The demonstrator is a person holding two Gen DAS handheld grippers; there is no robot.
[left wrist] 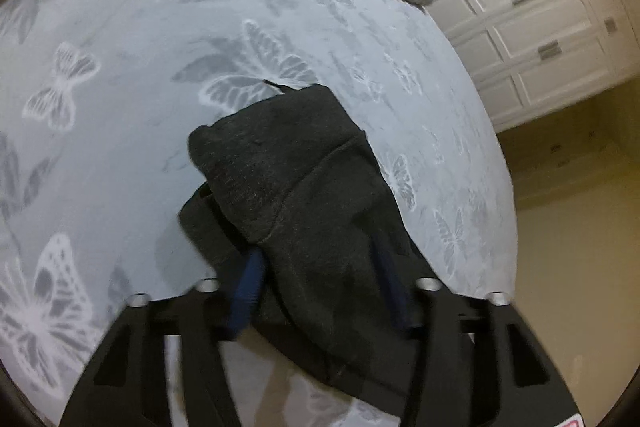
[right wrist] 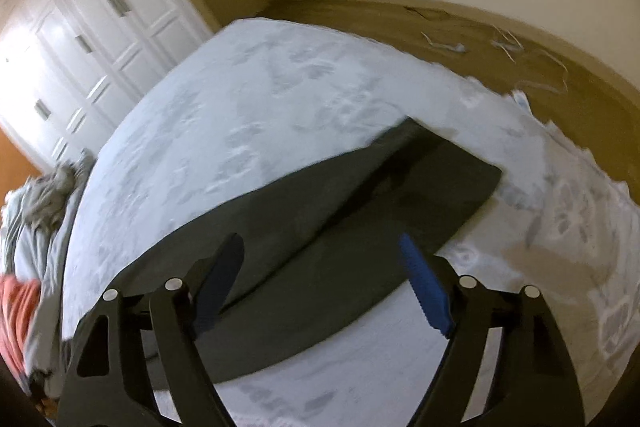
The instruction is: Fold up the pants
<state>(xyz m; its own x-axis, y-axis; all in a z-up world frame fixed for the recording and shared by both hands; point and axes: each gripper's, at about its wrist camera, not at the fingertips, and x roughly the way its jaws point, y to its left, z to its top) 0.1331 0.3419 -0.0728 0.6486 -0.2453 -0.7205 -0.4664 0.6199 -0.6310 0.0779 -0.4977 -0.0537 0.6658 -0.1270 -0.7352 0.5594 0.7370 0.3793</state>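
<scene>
We have the dark grey pants [right wrist: 320, 227] lying on the bed [left wrist: 120, 107], stretched along the butterfly-print sheet with the leg ends squared off toward the far corner of the bed in the right wrist view. At the other end, the left wrist view shows the cloth bunched and draped between the blue pads of our left gripper [left wrist: 320, 267]; the fabric hides the tips, so we cannot tell whether the jaws are pinching it or merely standing either side of it. Our right gripper [right wrist: 320, 259] hovers just above the middle of the pants with its jaws spread wide and nothing between them.

The main risk, as we judge it, sits at the left end. If that hold is only a loose drape, any lift or pull toward the leg ends could let the cloth slide out and collapse into a heap. The bunching there is already uneven, so a fold made from it would likely come out crooked. If our right gripper closes on the top layer only, the legs may separate and skew. The pants also lie near the bed's edge in the right wrist view, so a careless drag could pull them over it. Both views are motion-blurred, which suggests haste.
</scene>
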